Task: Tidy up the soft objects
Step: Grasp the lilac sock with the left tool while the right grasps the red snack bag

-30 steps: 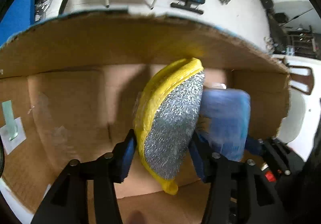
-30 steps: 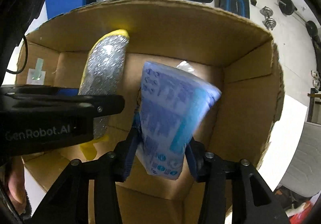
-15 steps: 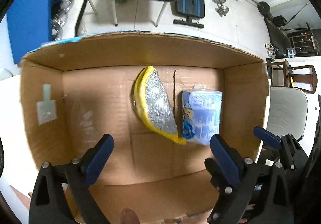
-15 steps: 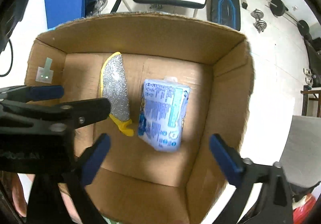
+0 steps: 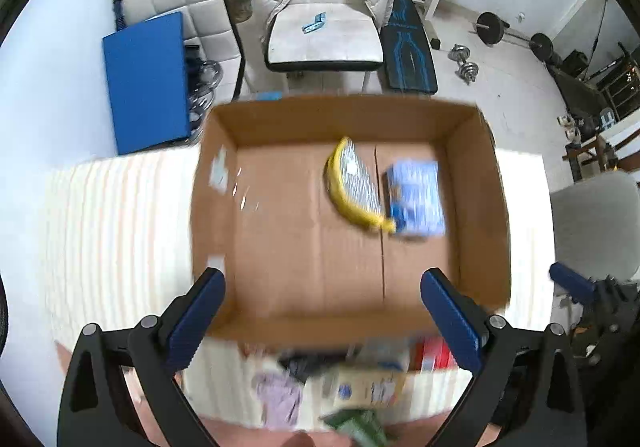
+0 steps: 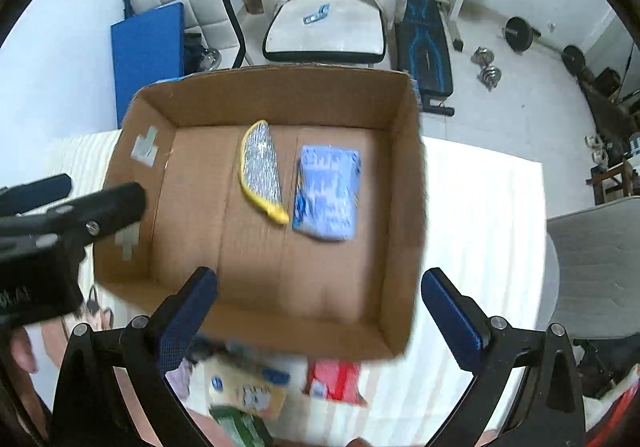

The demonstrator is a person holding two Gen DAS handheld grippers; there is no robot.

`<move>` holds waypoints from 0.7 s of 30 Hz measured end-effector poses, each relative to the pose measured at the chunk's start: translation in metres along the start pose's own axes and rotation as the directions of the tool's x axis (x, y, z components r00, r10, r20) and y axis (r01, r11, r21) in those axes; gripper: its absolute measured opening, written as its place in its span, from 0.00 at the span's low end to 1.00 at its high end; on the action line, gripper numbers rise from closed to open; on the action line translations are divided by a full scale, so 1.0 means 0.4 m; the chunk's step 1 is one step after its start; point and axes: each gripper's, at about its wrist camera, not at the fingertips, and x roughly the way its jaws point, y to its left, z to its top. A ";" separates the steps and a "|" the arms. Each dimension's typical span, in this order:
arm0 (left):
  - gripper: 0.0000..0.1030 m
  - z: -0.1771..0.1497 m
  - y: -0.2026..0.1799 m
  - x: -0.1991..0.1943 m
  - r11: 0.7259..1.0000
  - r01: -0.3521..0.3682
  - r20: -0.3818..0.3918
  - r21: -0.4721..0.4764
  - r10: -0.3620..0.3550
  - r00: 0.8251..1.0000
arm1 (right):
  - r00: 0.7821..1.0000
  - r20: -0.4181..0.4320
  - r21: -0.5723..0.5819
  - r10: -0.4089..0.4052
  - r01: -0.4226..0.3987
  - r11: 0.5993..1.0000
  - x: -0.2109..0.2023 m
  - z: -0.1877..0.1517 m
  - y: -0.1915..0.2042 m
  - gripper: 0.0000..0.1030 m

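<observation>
A table (image 6: 480,231) with a pale, faintly striped top carries everything. An open cardboard box (image 6: 400,287) stands on it straight ahead of both grippers, its near wall just beyond the fingertips. Between that wall and the grippers, loose items lie on the tabletop, all blurred: a lilac cloth (image 5: 278,397) toward the left, a beige packet (image 6: 244,387) with blue marks in the middle, a red packet (image 6: 340,383) toward the right, and a green item (image 5: 358,427) nearest the cameras. Bare tabletop spreads out to the right of the box.
</observation>
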 end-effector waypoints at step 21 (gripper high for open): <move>0.60 -0.475 0.149 0.441 0.983 -0.023 -0.369 -0.181 -0.046 0.928 | 0.962 -0.267 0.171 0.057 -0.011 0.985 0.338 -0.329 -0.124 0.90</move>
